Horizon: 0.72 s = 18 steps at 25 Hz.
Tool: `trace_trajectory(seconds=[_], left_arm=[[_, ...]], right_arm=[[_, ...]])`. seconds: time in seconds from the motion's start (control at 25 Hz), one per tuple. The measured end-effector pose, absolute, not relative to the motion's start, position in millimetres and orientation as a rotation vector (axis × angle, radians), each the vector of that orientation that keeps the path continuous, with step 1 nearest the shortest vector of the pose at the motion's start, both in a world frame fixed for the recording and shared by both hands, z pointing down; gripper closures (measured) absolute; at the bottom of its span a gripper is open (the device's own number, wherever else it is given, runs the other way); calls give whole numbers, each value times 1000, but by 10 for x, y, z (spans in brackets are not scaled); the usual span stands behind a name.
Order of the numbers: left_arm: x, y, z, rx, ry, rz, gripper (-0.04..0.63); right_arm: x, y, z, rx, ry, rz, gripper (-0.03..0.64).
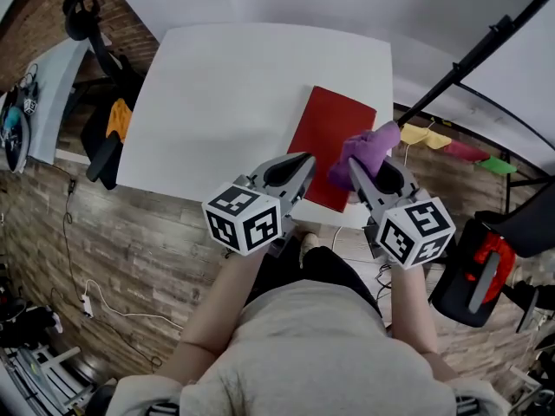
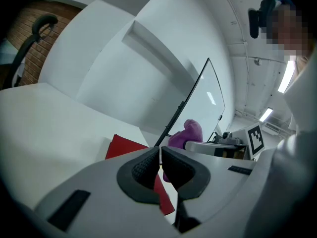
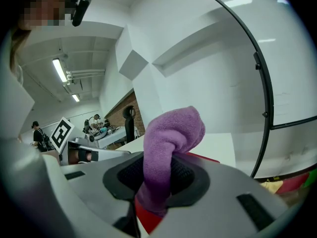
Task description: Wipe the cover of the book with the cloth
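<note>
In the right hand-held gripper (image 3: pixel 157 173) — cloth (image 3: pixel 174 127)

cloth (image 3: pixel 171 133): is looking like soft, fuzzy fabric
book (image 1: pixel 329 141): is showing a smooth, matt cover
tabletop (image 1: pixel 225 94): is looking smooth and matt

1 red book (image 1: pixel 325 141), 1 purple cloth (image 1: pixel 368 146) and 1 white table (image 1: pixel 225 102). 2 grippers, the left gripper (image 1: pixel 307 160) and the right gripper (image 1: pixel 355 168), with 2 marker cubes, the left cube (image 1: pixel 244 219) and the right cube (image 1: pixel 416 230). 1 black pole (image 1: pixel 473 55) slants past the table's right side.
</note>
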<state>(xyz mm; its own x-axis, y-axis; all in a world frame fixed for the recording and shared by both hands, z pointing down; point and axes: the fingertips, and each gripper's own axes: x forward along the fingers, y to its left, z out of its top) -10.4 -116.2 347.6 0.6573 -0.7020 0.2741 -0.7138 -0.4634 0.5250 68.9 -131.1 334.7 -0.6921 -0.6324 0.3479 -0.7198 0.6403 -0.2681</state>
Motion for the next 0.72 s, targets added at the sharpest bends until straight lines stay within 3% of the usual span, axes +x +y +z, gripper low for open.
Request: trace_trajectory(seconds=[0.72], left_arm=[[-324,-1632,3839,2206,-949,64,566]], right_arm=[[346,-1845,3761,1094,-2457,593,500]])
